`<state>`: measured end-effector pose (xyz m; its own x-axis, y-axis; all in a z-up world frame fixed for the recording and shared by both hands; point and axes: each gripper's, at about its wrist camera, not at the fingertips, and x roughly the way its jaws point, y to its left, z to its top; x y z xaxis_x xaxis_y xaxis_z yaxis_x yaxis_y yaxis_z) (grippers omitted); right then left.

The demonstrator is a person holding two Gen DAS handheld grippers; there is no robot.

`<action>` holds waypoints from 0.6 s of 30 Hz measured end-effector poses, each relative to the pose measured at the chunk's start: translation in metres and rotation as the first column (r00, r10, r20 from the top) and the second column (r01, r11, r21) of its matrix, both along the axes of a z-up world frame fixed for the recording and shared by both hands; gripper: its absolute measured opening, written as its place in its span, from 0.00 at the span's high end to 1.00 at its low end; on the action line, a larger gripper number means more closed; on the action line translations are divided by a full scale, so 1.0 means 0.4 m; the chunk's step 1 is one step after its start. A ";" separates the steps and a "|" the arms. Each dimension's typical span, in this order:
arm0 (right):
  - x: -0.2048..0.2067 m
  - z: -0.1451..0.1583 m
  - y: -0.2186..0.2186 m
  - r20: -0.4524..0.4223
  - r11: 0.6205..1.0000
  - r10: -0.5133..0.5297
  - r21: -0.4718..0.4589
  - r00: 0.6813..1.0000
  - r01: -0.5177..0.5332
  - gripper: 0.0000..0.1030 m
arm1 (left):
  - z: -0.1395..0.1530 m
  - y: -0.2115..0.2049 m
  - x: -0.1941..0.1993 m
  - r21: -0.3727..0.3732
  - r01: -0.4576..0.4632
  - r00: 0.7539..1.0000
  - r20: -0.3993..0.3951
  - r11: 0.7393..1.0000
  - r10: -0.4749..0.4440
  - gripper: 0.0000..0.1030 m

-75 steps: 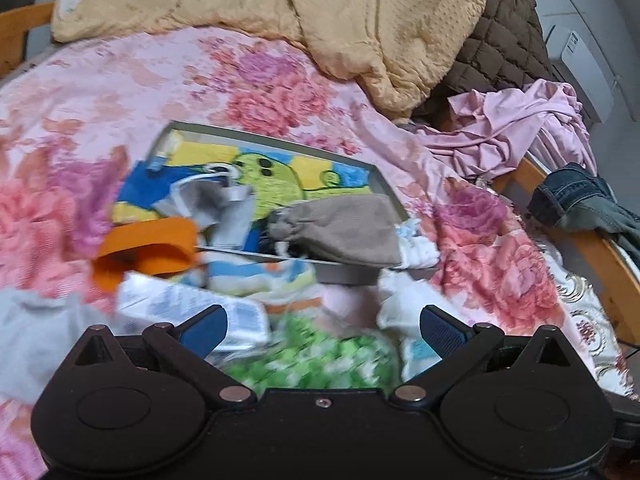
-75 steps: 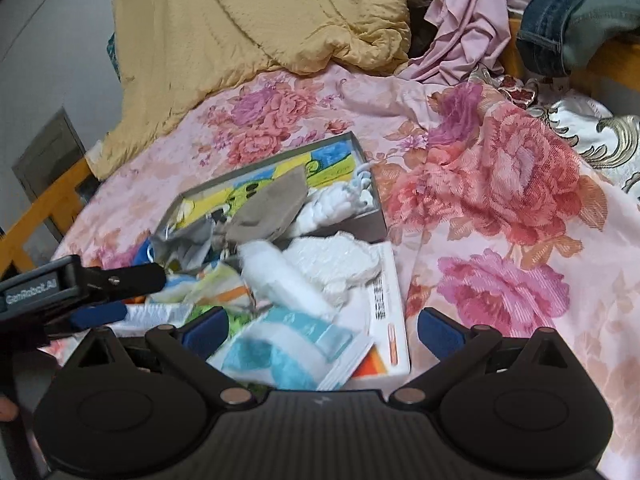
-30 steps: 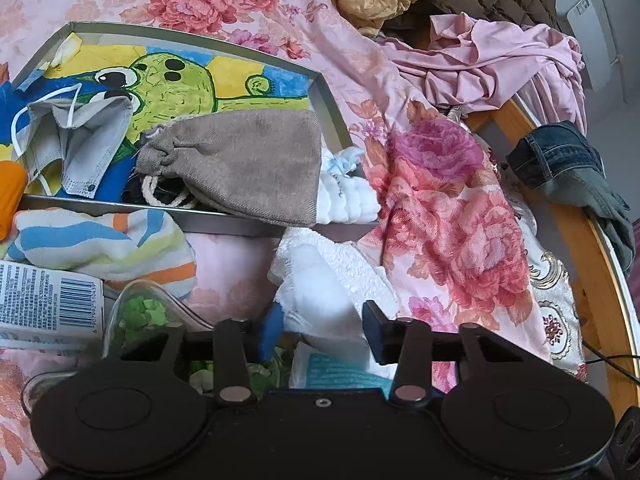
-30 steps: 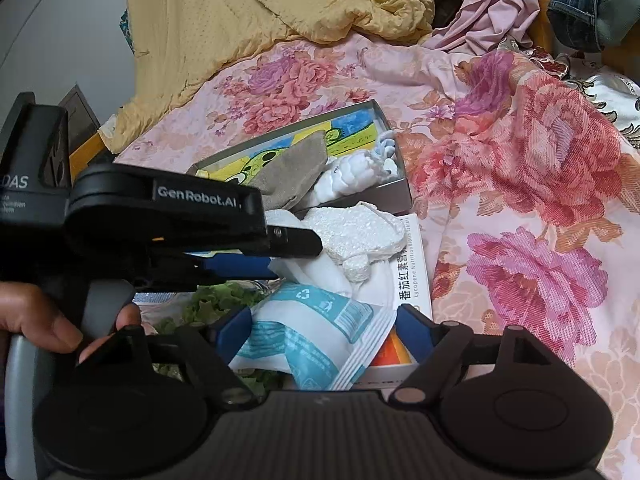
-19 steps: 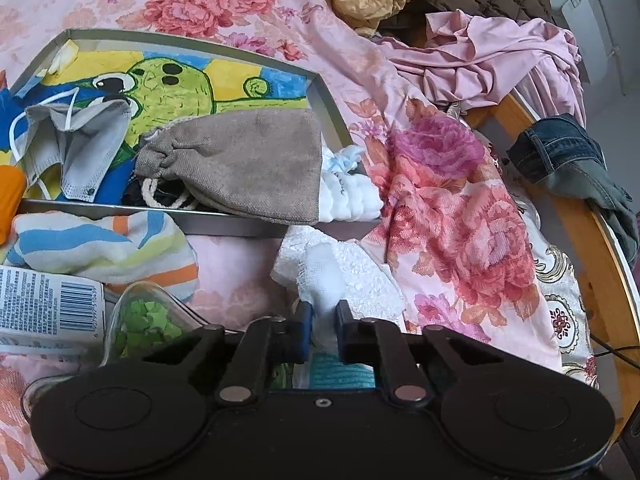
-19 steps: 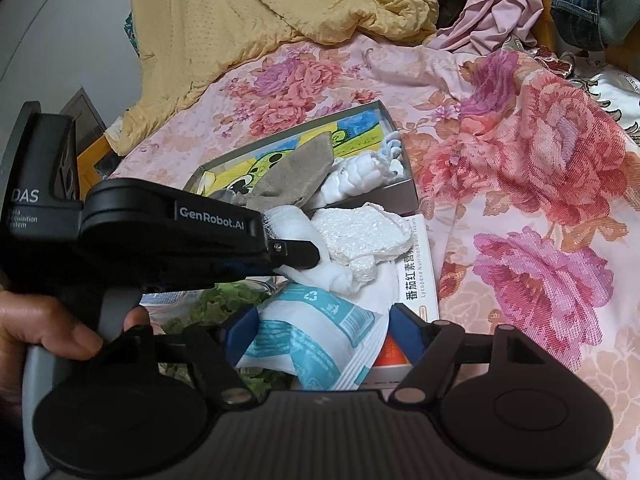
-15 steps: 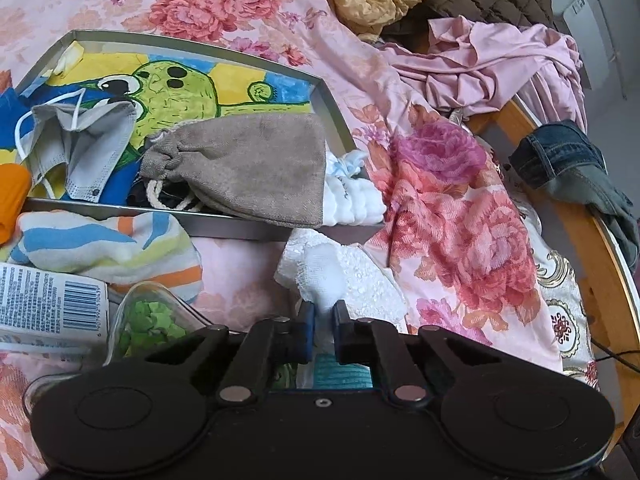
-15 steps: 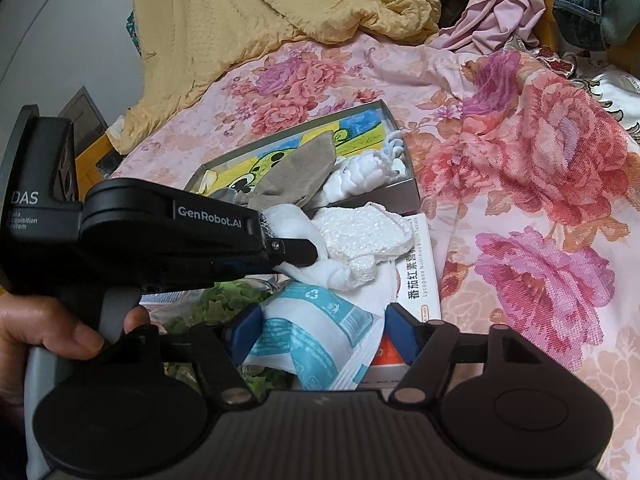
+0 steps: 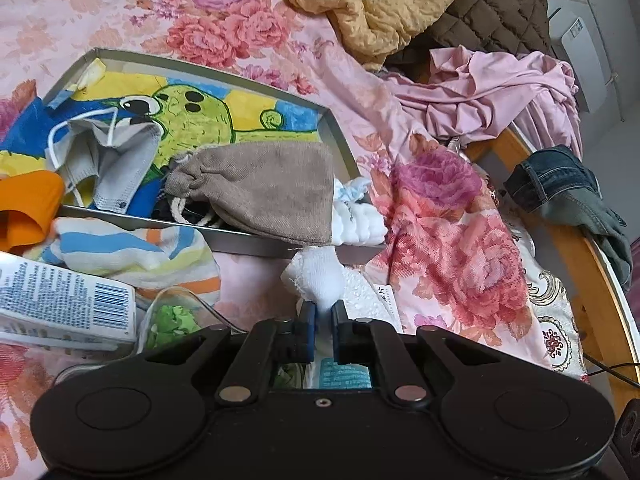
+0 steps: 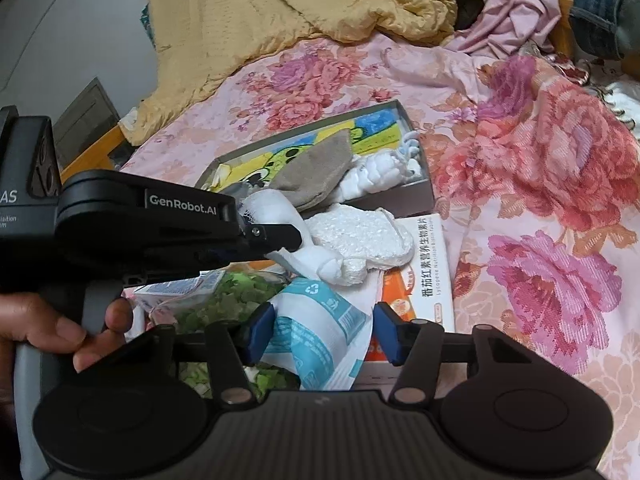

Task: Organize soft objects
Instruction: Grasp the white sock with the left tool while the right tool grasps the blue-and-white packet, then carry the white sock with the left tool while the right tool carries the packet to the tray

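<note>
- The left claw (image 9: 323, 322), low at centre of its frame, is clamped on a white sock (image 9: 320, 276) just below the grey tray (image 9: 240, 242) on the floral bed (image 9: 460, 240).
- The right claw (image 10: 320, 334) is closing around a blue-and-white packet (image 10: 320, 336), pads not yet pressing it.

Both grippers are matte black plastic with blue finger pads. The left gripper (image 10: 276, 236) carries white "GenRobot.AI" lettering, a small screw near its tip and a grey handle. The right gripper (image 10: 320, 334) shows silver pivot rivets and a ribbed top.
</note>
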<state>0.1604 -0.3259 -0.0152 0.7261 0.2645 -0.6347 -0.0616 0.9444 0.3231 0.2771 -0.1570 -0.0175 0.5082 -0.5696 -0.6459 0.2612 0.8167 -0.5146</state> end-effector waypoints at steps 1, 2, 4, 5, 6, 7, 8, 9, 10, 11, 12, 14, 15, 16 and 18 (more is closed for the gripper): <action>-0.002 0.002 0.004 0.004 1.000 0.008 -0.003 1.000 -0.008 0.48 | 0.003 0.004 -0.003 -0.001 -0.002 1.000 0.002 1.000 0.002 0.93; -0.004 0.004 0.007 0.008 1.000 0.015 -0.003 1.000 -0.015 0.51 | 0.006 0.008 -0.007 -0.003 -0.004 1.000 0.005 1.000 0.004 0.93; -0.006 0.007 0.009 0.011 1.000 0.025 -0.001 1.000 -0.025 0.57 | 0.011 0.020 -0.016 -0.007 -0.013 1.000 0.012 1.000 0.013 0.93; -0.008 0.007 0.010 0.012 1.000 0.028 0.001 1.000 -0.028 0.58 | 0.015 0.026 -0.020 -0.008 -0.020 1.000 0.014 1.000 0.020 0.93; -0.010 0.008 0.009 0.013 1.000 0.031 0.004 0.999 -0.031 0.62 | 0.018 0.032 -0.023 -0.008 -0.027 1.000 0.016 1.000 0.027 0.93; -0.012 0.009 0.008 0.014 0.999 0.033 0.007 0.999 -0.033 0.66 | 0.022 0.039 -0.027 -0.009 -0.036 0.999 0.019 0.999 0.036 0.94; -0.014 0.010 0.008 0.017 0.999 0.036 0.009 0.999 -0.036 0.66 | 0.027 0.046 -0.030 -0.010 -0.044 0.999 0.023 0.999 0.044 0.94; -0.017 0.012 0.009 0.020 0.999 0.040 0.012 0.999 -0.040 0.67 | 0.032 0.054 -0.033 -0.012 -0.052 0.998 0.026 0.999 0.053 0.94; -0.019 0.014 0.010 0.023 0.999 0.044 0.014 0.999 -0.045 0.68 | 0.038 0.064 -0.037 -0.013 -0.062 0.998 0.030 0.998 0.063 0.94; -0.021 0.016 0.012 0.027 0.999 0.048 0.014 0.998 -0.049 0.68 | 0.044 0.073 -0.041 -0.014 -0.072 0.997 0.034 0.997 0.072 0.94; -0.024 0.018 0.013 0.033 0.999 0.053 0.012 0.998 -0.053 0.69 | 0.049 0.080 -0.045 -0.015 -0.079 0.996 0.038 0.997 0.080 0.94; -0.030 0.022 0.015 0.043 0.998 0.059 0.011 0.997 -0.060 0.69 | 0.063 0.099 -0.053 -0.015 -0.096 0.994 0.048 0.995 0.097 0.94; -0.032 0.025 0.015 0.049 0.998 0.061 0.011 0.997 -0.062 0.69 | 0.070 0.108 -0.056 -0.015 -0.102 0.993 0.053 0.995 0.103 0.94; -0.035 0.029 0.015 0.056 0.998 0.062 0.011 0.996 -0.063 0.69 | 0.077 0.117 -0.061 -0.017 -0.109 0.992 0.056 0.994 0.110 0.94; -0.040 0.036 0.015 0.071 0.998 0.064 0.013 0.995 -0.065 0.69 | 0.093 0.138 -0.071 -0.034 -0.127 0.990 0.054 0.991 0.129 0.94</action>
